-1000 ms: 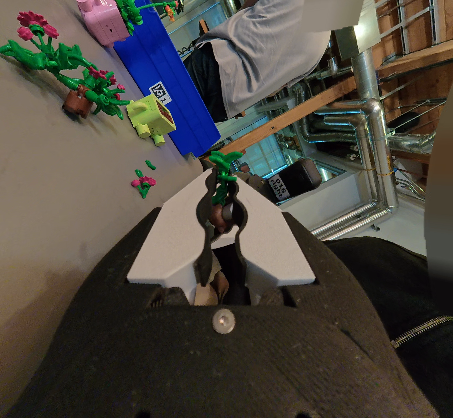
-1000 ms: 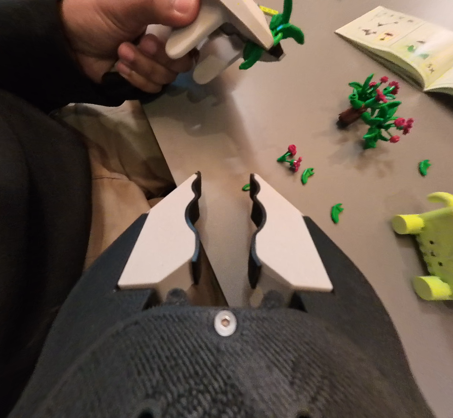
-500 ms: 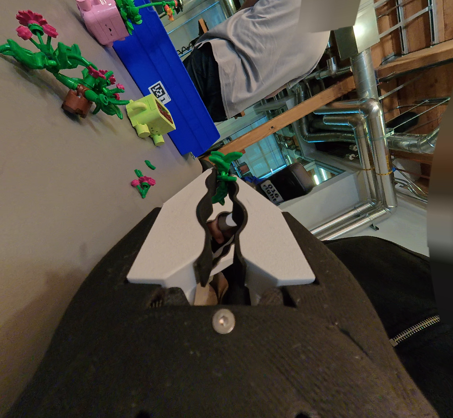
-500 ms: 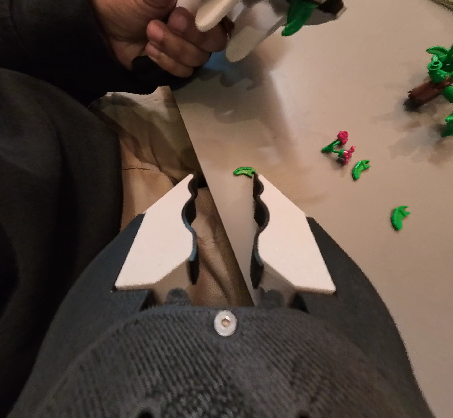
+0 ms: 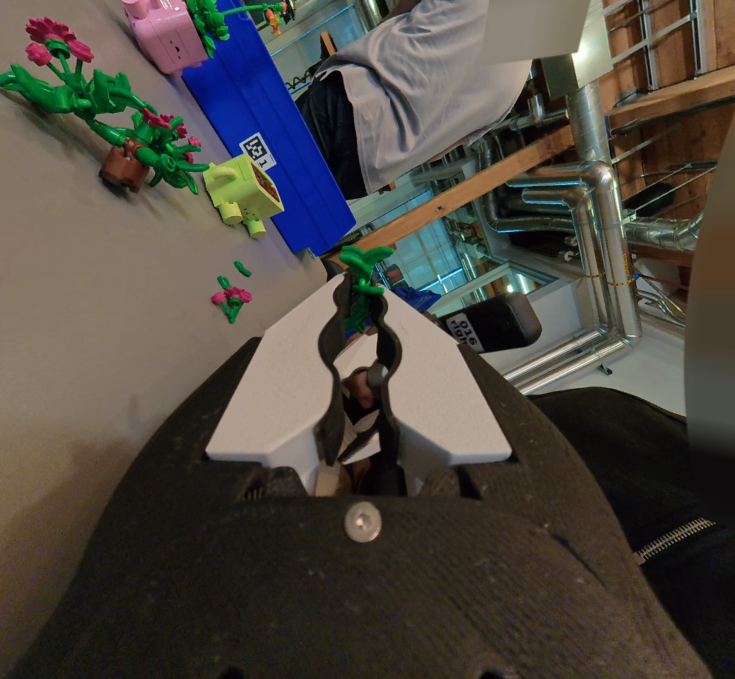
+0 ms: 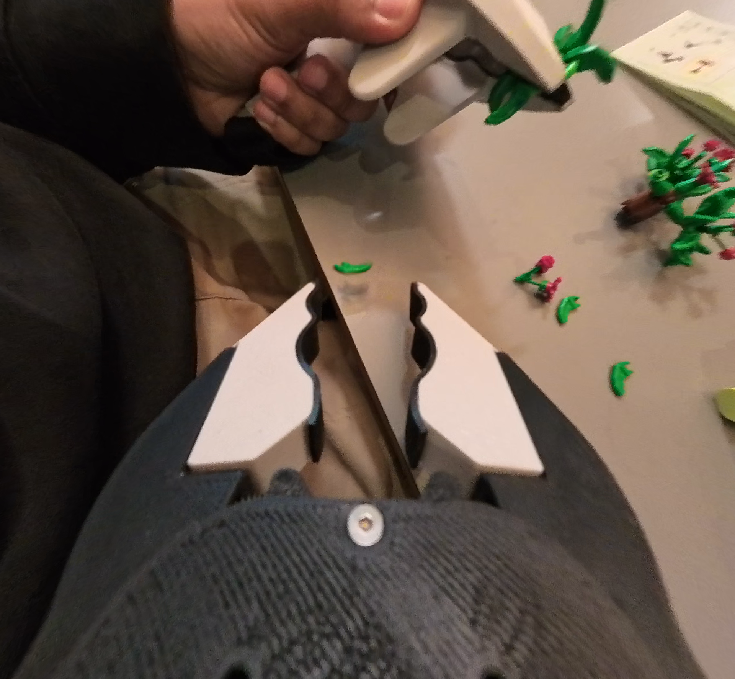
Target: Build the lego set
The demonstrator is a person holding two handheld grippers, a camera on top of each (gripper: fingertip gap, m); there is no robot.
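Observation:
My left gripper (image 5: pixel 360 286) is shut on a green leafy stem piece (image 5: pixel 364 262) and holds it in the air off the table's edge. It also shows in the right wrist view (image 6: pixel 557 81), held by a hand (image 6: pixel 278 55), with the stem (image 6: pixel 576 51) sticking out of its tips. My right gripper (image 6: pixel 364 290) is open and empty, low over the table's near edge (image 6: pixel 318 262). A loose green leaf (image 6: pixel 352 267) lies just beyond its tips. A small pink flower sprig (image 6: pixel 539 282) lies to the right, also seen in the left wrist view (image 5: pixel 232 298).
On the grey table lie two more green leaves (image 6: pixel 566 309) (image 6: pixel 620 378), a brown-potted plant (image 6: pixel 676 198), a lime-green pot (image 5: pixel 244 194), a pink pot (image 5: pixel 163 35), a blue bin (image 5: pixel 262 134) and an instruction booklet (image 6: pixel 676 63). A person in a grey shirt (image 5: pixel 417 63) sits behind. Left tips to right tips: about 10 cm. My right gripper's tips are some 7 cm from the small pink flower sprig (image 6: pixel 539 282).
My right gripper has drifted back from over the table and now straddles its near edge, still open. My left gripper keeps hold of the green stem and has barely moved.

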